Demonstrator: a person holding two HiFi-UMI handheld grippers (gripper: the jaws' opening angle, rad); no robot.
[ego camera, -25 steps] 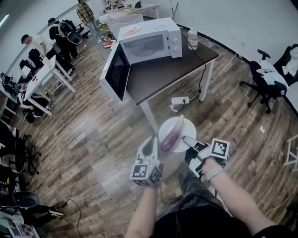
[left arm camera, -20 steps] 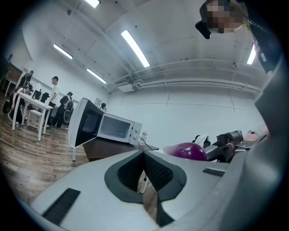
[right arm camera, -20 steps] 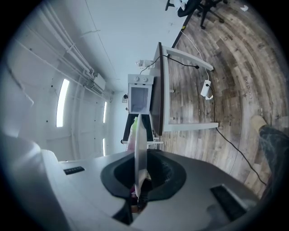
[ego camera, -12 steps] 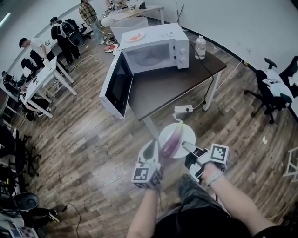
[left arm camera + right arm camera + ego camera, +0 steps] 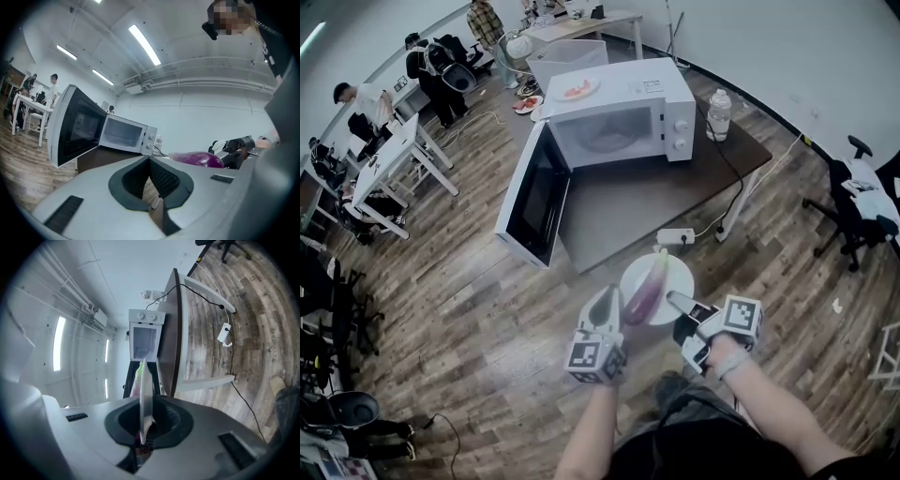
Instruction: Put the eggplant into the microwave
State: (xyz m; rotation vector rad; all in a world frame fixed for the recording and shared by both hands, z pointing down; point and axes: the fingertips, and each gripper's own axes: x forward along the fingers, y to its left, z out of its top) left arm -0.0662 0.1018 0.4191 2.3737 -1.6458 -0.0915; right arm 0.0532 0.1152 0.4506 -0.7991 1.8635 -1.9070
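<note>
Head view, item one: the microwave (image 5: 619, 112) is sitting on the dark table (image 5: 619, 220), its door (image 5: 532, 202) hanging wide open to the left and its cavity facing you. Item two: the eggplant (image 5: 645, 289), purple, is lying lengthwise on a white plate (image 5: 682, 279), which you are holding out above the wooden floor (image 5: 469, 309), seemingly just short of the table's near edge. Item three: your right gripper (image 5: 673, 298) is clamping the plate's near rim. The right gripper view is showing that rim edge-on between jaws closed down tight onto it. Item four: your left gripper (image 5: 605, 300) is sitting just beside the plate's left edge. The left gripper view is showing its jaws drawn almost together with nothing between them, and the eggplant is lying off to their right. Whether this gripper is touching the plate cannot be told. Sundries: a bottle (image 5: 719, 112) is standing at the table's far corner, a second plate (image 5: 577, 89) is resting on the microwave's top, and a power strip (image 5: 675, 236) is lying by the table leg. Step in hand, as a judgement: you are making the approach, with loading not yet begun. The next move is calling for you to keep the plate level so the eggplant is not rolling off, to line up with the open cavity while clearing the door, and to slide the load inside before letting go.
</note>
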